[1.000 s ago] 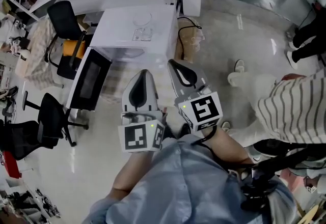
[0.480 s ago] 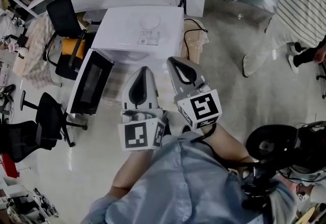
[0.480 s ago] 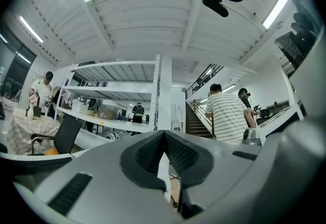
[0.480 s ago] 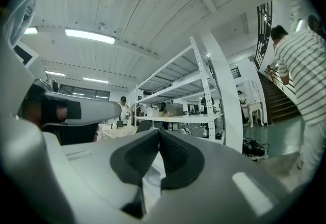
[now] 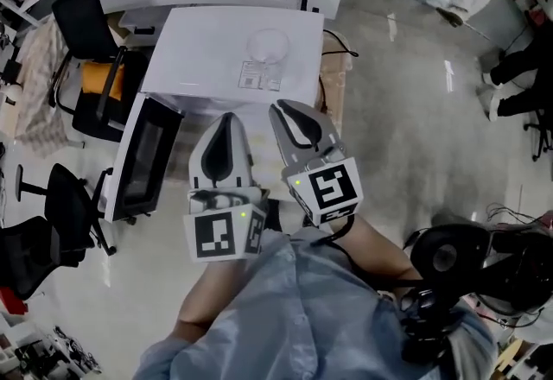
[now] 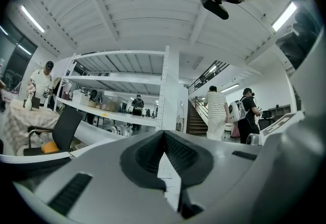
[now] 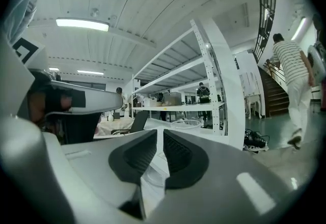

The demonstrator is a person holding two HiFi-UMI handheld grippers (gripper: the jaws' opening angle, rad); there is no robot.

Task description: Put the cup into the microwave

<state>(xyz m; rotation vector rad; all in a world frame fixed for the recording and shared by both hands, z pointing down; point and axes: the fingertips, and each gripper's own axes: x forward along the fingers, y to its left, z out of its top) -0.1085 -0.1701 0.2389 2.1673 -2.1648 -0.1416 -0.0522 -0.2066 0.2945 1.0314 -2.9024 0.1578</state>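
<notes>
Person is stepping nearer the microwave point(image 5: 203, 50); cup point(image 5: 268, 46) is sitting toward its top's right edge. Right gripper point(image 7: 159, 134) is just cracking open, empty, probably readying the grasp; left gripper point(image 6: 164, 134) is staying shut.

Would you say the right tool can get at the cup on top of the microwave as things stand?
Probably yes: the cup stands on the microwave, nothing between it and the right tool. Its empty jaws have just been opening, only a slit apart.
</notes>
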